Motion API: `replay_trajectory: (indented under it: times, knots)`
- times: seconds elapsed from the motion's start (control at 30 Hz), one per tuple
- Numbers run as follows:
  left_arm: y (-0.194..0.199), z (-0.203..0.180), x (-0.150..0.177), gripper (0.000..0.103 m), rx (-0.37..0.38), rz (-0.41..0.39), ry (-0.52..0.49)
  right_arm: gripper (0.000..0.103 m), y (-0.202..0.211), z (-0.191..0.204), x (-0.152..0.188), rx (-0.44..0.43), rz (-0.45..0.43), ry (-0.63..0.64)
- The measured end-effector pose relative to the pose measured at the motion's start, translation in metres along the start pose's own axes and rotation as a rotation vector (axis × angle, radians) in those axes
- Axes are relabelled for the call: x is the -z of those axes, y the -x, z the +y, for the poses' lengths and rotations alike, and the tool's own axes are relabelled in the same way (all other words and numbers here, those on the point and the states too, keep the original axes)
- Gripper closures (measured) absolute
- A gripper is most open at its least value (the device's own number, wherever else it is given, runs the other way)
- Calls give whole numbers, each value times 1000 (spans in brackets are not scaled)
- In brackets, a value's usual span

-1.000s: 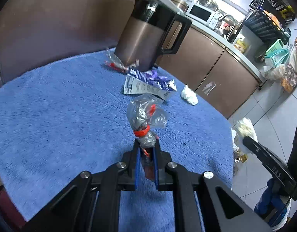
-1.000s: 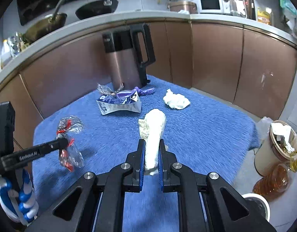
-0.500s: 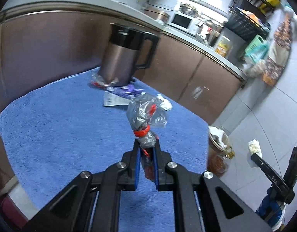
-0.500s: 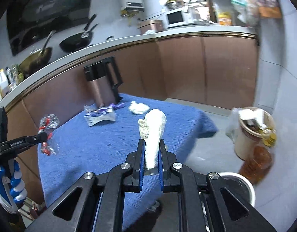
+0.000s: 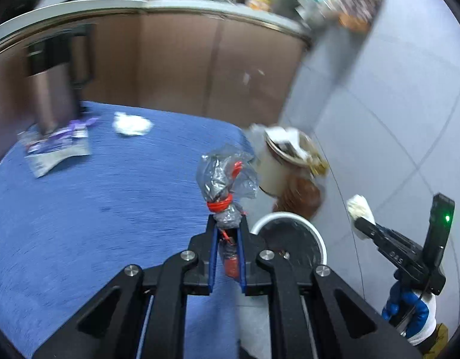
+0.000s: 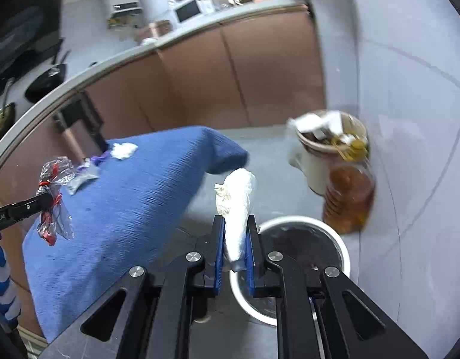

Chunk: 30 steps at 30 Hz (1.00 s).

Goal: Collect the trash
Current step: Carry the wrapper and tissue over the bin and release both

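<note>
Left claw: pinched on a clear plastic wrapper tied with red, which stuck up from its tips at frame centre.
Right claw: pinched on a white crumpled wad, upright between the blue pads.
White bin: on the floor, just right of and below both claws' tips.
Table: blue cloth, left half of frame; a white tissue and a flattened carton lay at upper left.
</note>
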<state>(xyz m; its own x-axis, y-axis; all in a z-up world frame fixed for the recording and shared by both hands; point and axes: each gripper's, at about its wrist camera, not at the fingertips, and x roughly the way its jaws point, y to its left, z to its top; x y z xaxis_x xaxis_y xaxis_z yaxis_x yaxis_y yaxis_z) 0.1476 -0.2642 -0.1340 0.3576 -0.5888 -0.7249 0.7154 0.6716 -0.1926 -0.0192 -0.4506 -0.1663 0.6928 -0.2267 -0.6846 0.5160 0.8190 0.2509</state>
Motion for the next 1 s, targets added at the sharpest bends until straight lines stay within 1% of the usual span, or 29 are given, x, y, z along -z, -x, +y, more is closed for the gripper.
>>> replay_trajectory:
  times: [0.2, 0.3, 0.5, 0.53, 0.6, 0.7, 0.73, 0.77, 0.83, 0.87, 1.0]
  knots:
    - [-71, -64, -7, 92, 55, 120, -129, 90, -31, -40, 15, 40, 65, -86]
    - [-103, -92, -8, 92, 85, 173, -173, 89, -46, -58, 21, 55, 95, -121]
    - [-141, -132, -4, 91, 133, 228, -231, 86, -68, -79, 31, 87, 141, -153]
    - [-145, -135, -4, 91, 137, 232, -234, 86, -71, -83, 33, 92, 149, -157]
    - [-150, -137, -5, 91, 161, 244, -229, 83, -76, -89, 36, 99, 161, -167]
    - [-156, -143, -7, 85, 201, 259, -215, 82, -81, -96, 40, 105, 175, -187]
    - [-156, -143, -7, 77, 208, 260, -212, 82, -82, -98, 41, 108, 179, -191]
    - [-156, -144, -8, 66, 215, 259, -210, 79, -83, -100, 42, 112, 183, -195]
    - [-155, -146, -10, 57, 223, 250, -207, 75, -84, -102, 43, 118, 187, -203]
    - [-154, -146, -10, 56, 226, 246, -207, 73, -84, -103, 43, 119, 187, -206]
    - [-145, -144, -11, 56, 239, 240, -196, 71, -83, -102, 43, 129, 188, -209]
